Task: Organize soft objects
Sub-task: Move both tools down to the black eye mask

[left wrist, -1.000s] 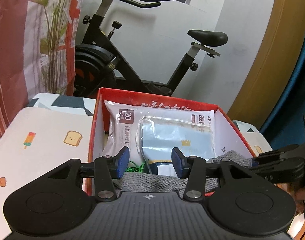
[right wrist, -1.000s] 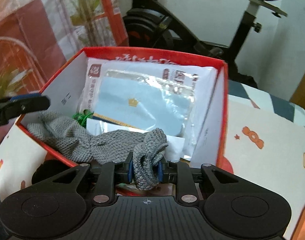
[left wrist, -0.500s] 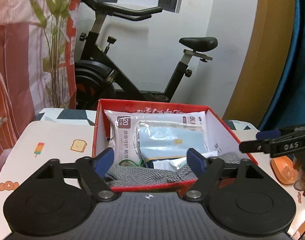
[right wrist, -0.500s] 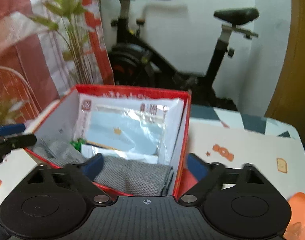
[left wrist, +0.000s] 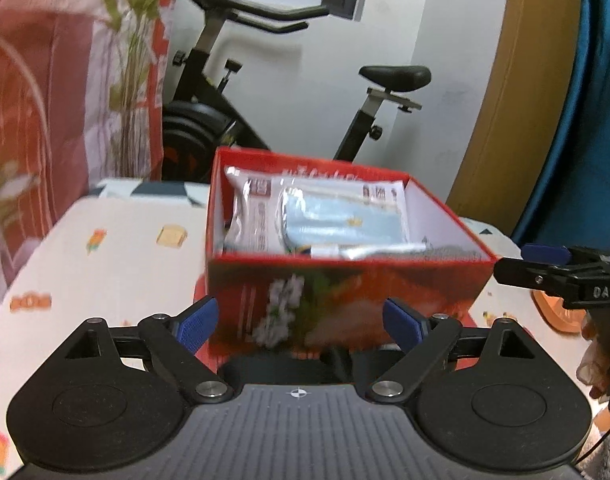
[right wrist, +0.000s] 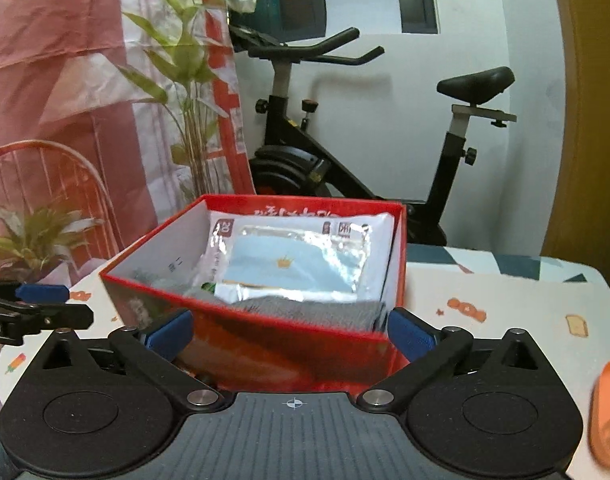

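- left tongs (left wrist: 297, 322) spread wide, holding nothing, facing the red box (left wrist: 345, 292).
- right tongs (right wrist: 291, 336) spread wide too, empty.
- grey cloth (right wrist: 305, 310) lies inside the box at its near wall, in front of the packets (right wrist: 301, 256).
- box sits on the tabletop (left wrist: 117, 248).

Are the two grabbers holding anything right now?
No. The left gripper and the right gripper are both wide open with nothing between their fingers. The gray knitted cloth lies inside the red box.

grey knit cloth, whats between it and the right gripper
Only the red box's near wall, in the right wrist view; the grey knit cloth lies behind it, beyond the right gripper.
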Motion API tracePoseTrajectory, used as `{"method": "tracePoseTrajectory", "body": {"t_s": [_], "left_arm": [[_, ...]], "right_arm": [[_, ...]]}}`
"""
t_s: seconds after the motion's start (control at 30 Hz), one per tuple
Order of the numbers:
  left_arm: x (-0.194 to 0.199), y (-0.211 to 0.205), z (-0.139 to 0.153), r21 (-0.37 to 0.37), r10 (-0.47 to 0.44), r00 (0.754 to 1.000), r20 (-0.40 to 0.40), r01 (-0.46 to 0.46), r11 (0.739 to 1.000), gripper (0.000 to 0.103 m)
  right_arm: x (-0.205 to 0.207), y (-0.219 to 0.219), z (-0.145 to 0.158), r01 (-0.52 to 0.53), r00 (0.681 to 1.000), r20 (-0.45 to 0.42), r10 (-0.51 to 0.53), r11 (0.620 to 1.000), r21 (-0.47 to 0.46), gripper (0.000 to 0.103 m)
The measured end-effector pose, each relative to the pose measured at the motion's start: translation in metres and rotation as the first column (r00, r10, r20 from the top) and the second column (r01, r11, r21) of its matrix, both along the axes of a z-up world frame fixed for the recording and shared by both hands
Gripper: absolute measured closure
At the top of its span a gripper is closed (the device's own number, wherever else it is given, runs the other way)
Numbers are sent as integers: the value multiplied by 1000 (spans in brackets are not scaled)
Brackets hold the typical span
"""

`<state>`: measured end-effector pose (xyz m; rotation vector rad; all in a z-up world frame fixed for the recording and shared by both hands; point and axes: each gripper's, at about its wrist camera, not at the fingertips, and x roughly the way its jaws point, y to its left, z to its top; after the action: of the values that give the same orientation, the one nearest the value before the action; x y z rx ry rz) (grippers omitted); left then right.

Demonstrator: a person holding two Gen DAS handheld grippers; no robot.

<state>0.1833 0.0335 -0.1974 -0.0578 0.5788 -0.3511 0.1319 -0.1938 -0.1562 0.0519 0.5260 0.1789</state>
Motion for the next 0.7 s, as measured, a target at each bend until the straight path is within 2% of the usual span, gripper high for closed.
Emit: {"method": "tracePoseTrajectory", "body": {"t_s": [0.23,0.7], "left_arm": [[-6,11,-28,-15,31,997,-65,-32,999,12],[14,21,-56,-4,71,987,-145,-72,997,12]], "right_arm": [[-31,8,-27,29,998,59,-29,1000,4,1],[-10,28,-102,41,994,-106,-41,999,0,2]]}}
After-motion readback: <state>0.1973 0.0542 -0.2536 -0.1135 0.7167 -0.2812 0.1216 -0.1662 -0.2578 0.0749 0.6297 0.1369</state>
